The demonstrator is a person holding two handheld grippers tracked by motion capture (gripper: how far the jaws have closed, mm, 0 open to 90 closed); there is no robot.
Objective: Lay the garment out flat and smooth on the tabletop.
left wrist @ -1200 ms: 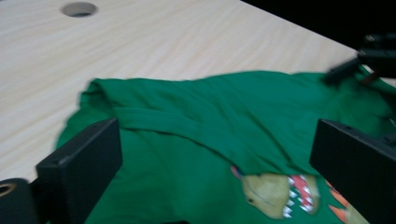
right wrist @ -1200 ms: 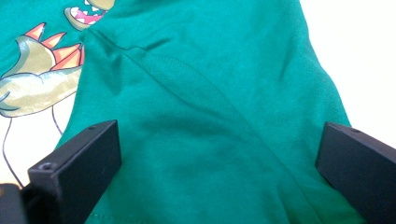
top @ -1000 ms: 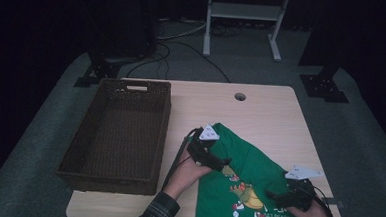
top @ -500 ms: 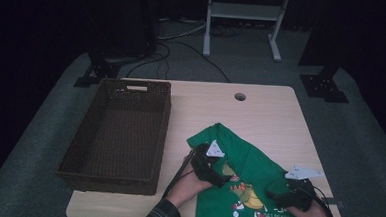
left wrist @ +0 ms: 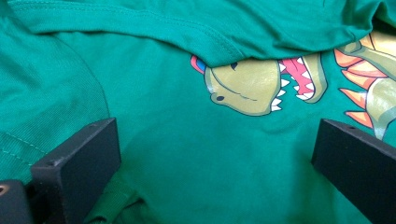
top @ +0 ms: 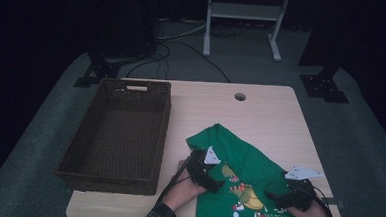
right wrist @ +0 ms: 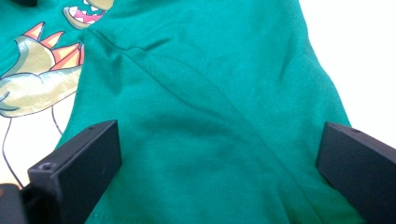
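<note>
- High view: a green T-shirt [top: 250,164] is spread, rumpled, on the near right part of the wooden table [top: 261,109], with its printed dinosaur [top: 241,191] facing up.
- A dark wicker basket [top: 117,134] is seen on the table's left side, apart from the shirt.
- The left gripper [top: 214,183] is held over the shirt's near left part, beside the print; in the left gripper view its jaws are spread wide over the cloth (nothing is clamped between them), with the dinosaur's toothed head [left wrist: 254,86] just beyond.
- The right gripper [top: 276,197] is held low over the shirt's near right edge; in the right gripper view its jaws are likewise parted wide above a creased fold of green fabric [right wrist: 210,116].
</note>
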